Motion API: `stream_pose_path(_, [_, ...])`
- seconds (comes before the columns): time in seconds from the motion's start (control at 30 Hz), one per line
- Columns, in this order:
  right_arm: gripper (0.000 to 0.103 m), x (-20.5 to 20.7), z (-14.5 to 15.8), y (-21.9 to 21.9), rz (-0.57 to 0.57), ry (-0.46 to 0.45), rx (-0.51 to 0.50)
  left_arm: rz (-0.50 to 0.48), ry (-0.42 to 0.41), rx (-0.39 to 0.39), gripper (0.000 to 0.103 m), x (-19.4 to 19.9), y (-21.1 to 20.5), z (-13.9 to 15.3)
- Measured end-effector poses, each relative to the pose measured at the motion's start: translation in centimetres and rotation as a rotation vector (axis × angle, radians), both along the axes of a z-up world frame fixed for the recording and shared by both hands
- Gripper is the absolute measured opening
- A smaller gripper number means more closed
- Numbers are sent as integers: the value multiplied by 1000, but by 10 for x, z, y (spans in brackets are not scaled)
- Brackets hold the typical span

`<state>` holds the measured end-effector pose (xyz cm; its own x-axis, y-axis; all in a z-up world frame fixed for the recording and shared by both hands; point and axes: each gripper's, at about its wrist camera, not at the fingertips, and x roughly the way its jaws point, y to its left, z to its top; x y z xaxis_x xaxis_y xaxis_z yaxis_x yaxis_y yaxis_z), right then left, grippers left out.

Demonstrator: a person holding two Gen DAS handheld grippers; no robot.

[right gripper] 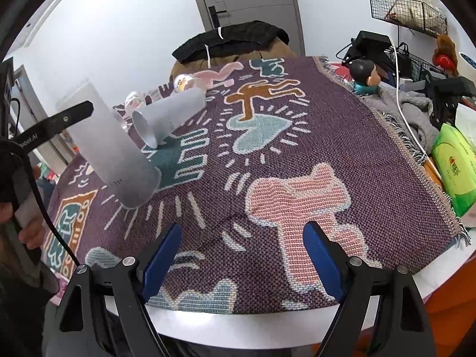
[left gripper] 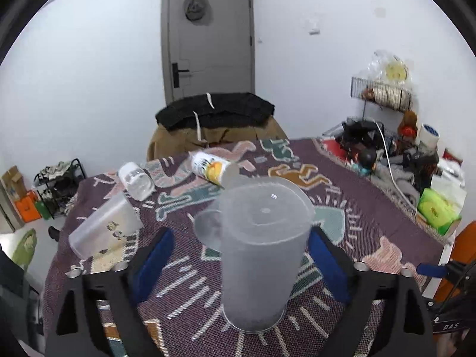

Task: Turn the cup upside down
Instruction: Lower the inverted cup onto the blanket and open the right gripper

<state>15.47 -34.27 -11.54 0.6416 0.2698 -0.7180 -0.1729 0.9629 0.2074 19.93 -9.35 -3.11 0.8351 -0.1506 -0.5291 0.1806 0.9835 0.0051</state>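
A frosted translucent cup point(left gripper: 261, 253) stands upside down on the patterned cloth, rim down, base up. It sits between the blue pads of my left gripper point(left gripper: 241, 255), which is open with gaps on both sides of the cup. The same cup point(right gripper: 116, 154) shows at the left of the right wrist view, with a left gripper finger point(right gripper: 56, 122) beside it. My right gripper point(right gripper: 241, 255) is open and empty over the near table edge, well right of the cup.
Another frosted cup point(right gripper: 169, 113) lies on its side behind the upright one. A printed clear cup point(left gripper: 104, 226), a clear jar point(left gripper: 136, 178) and a yellow-print cup point(left gripper: 214, 168) lie on the cloth too. Clutter and a green pack point(right gripper: 455, 166) line the right edge.
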Motion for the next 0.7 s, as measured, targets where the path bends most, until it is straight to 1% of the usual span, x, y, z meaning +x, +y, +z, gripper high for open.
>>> stream_pose_path(0.03, [84,0,1,0,0,-2,4,10,-14,-13,103,-4,4,3])
stream_pose_path(0.2, [86,-5,12,4,10,-34,36,32,-58,-21,103,-18,13,12])
stream_pose_path(0.27, [93,-7,16,7,-2,-53,14,34,-70,-24,103,-25,16,13])
stream_pose_path(0.37, [94,-9,18,12,-13,-78,-27,37,-88,-19,103,-35,20,13])
stream_pose_path(0.47, [95,-11,18,16,-7,-78,-32,44,-107,-8,103,-47,26,13])
stream_pose_path(0.6, [95,-20,24,21,23,-128,-2,54,-132,-4,103,-64,34,16])
stream_pose_path(0.7, [95,-30,33,27,63,-189,13,69,-162,10,103,-78,39,19])
